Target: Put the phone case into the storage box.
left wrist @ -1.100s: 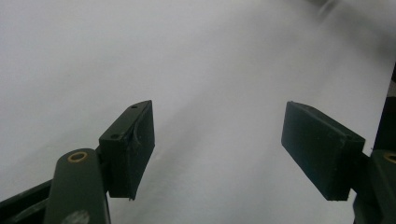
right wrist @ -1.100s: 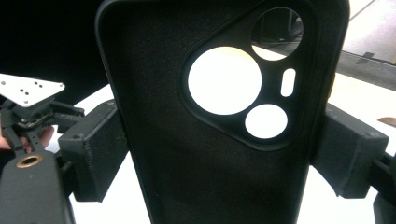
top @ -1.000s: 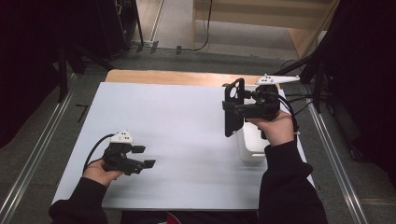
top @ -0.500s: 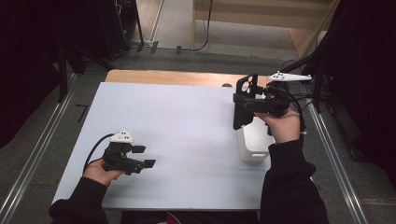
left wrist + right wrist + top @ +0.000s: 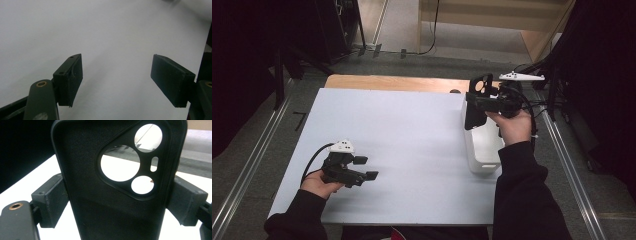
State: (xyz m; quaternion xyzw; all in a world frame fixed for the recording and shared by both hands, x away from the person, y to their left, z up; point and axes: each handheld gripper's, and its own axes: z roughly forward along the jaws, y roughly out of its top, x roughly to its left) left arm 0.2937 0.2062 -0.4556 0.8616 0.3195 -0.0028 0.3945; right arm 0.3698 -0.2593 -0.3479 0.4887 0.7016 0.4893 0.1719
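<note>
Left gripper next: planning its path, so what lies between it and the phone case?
Bare white tabletop in the high view, from left gripper to phone case.

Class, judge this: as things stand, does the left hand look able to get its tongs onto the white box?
Probably yes: the left tongs are open and empty, with bare table between them and the white box.

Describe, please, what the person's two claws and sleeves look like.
Both claws, left claw and right claw, are black, with two flat rectangular pads on arms with brass-ringed holes. Each carries a pale three-cornered plate and trails a black cable. The sleeves are dark and long.
</note>
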